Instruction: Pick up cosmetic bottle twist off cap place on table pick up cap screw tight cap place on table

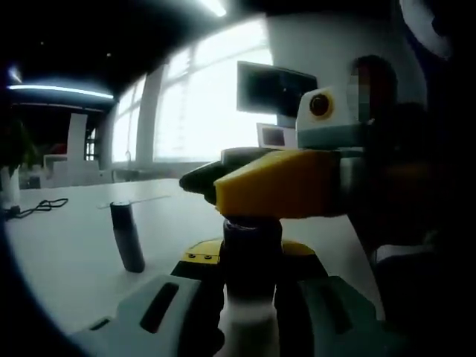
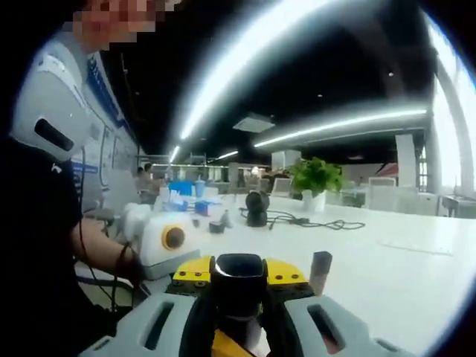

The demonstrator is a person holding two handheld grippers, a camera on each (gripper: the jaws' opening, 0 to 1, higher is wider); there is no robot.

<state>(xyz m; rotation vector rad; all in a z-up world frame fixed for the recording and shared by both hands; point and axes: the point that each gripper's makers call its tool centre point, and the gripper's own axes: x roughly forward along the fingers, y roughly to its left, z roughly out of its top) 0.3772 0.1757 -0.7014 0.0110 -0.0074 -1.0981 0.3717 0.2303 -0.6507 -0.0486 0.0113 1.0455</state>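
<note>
A cosmetic bottle [image 1: 249, 331] with a white body and a dark cap [image 1: 253, 238] stands upright between my left gripper's [image 1: 251, 264] jaws, which are shut on its body. My right gripper [image 1: 279, 184], yellow-jawed, reaches in from the right and clamps the cap from above. In the right gripper view the dark cap [image 2: 239, 279] sits between the shut jaws of my right gripper [image 2: 239, 288]. The bottle is held above the white table [image 1: 67, 260].
A dark cylinder [image 1: 128, 236] stands on the table to the left of the bottle, also seen as a cylinder [image 2: 320, 271] to the right. Cables [image 2: 312, 222], a dark round object [image 2: 256, 208] and a potted plant [image 2: 316, 178] lie farther back. A person's arm [image 2: 97, 249] is close on the left.
</note>
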